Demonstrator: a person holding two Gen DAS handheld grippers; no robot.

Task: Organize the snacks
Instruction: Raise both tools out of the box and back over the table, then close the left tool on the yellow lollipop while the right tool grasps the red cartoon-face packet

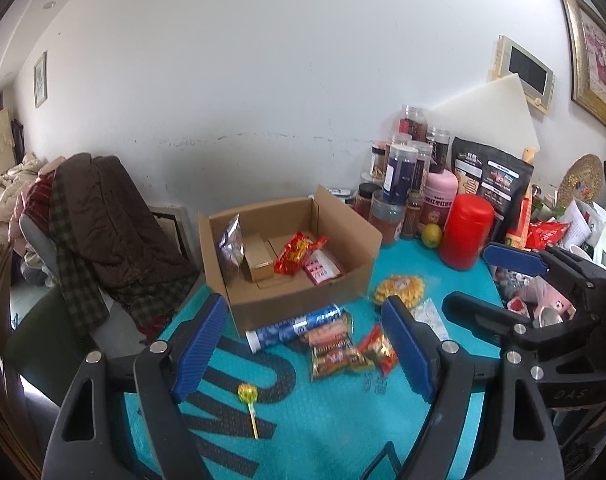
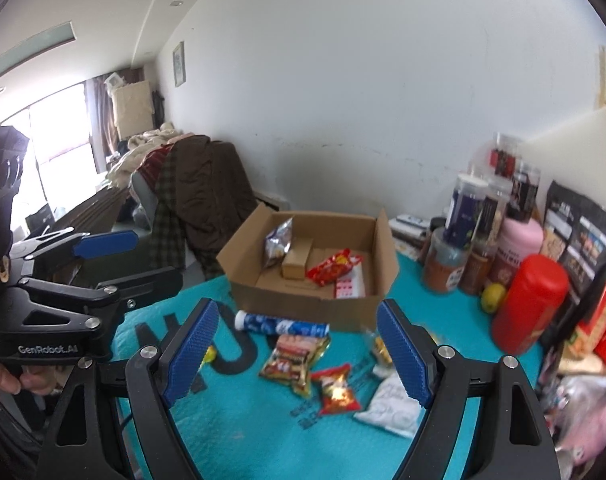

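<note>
An open cardboard box [image 1: 299,300] [image 2: 303,304] stands on the teal mat [image 1: 327,420] and holds a silver bag [image 1: 231,246], a small brown box, a red packet [image 1: 297,256] and a pink packet. In front of it lie a blue tube [image 1: 295,326] [image 2: 281,324], a sausage packet [image 1: 333,350] [image 2: 293,362], a red packet [image 1: 379,350] [image 2: 337,388], a yellow snack bag [image 1: 401,290], a white packet [image 2: 391,404] and a lollipop [image 1: 247,394]. My left gripper [image 1: 303,344] [image 2: 135,264] hangs open above the mat. My right gripper [image 2: 299,356] [image 1: 499,286] is open too, with nothing between its fingers.
Jars, a pink bottle, a red canister [image 1: 467,232] [image 2: 531,304], a lemon [image 1: 431,235] and a black pouch [image 1: 491,180] crowd the back right by the wall. A chair draped with a brown coat [image 1: 111,220] stands left of the table.
</note>
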